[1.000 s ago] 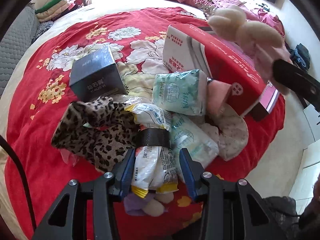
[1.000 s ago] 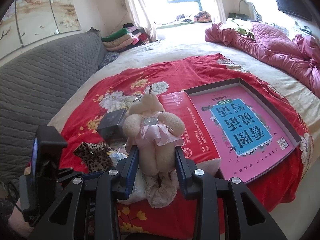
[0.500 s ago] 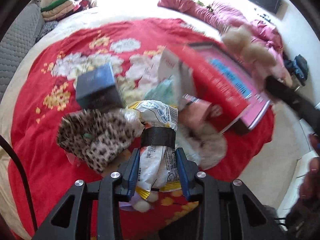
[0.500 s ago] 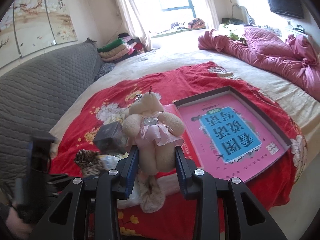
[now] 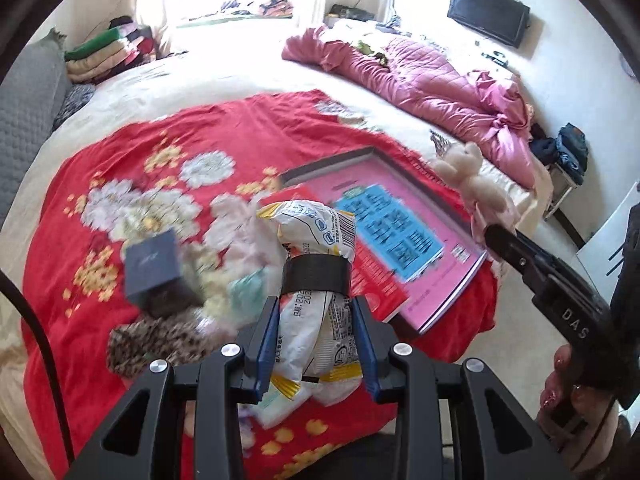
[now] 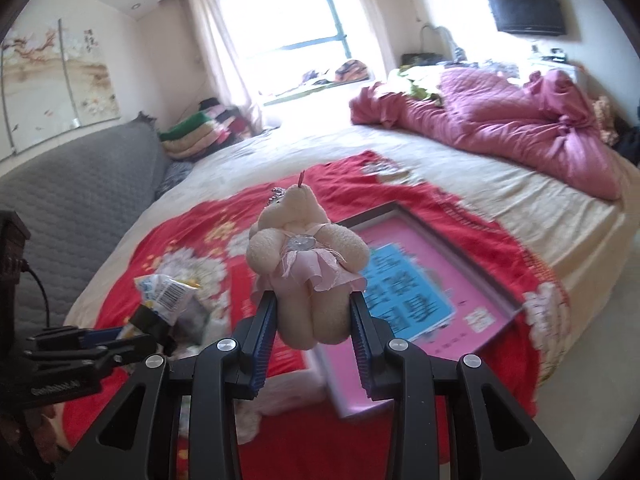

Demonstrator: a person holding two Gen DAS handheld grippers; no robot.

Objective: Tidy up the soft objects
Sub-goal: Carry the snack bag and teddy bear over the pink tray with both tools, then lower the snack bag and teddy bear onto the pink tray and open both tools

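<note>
Right hand-held gripper [image 5: 496, 236] body reads "DAS" (rest hidden).

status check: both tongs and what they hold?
Left tongs shut on snack bag, lifted off red blanket. Right tongs shut on teddy, above pink box. Nothing blocking.

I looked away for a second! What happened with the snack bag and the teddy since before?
The left tool closed on the snack bag and lifted it off the pile. The right tool carried the teddy bear up, over the pink box. The leopard cloth and dark box stayed put.
</note>
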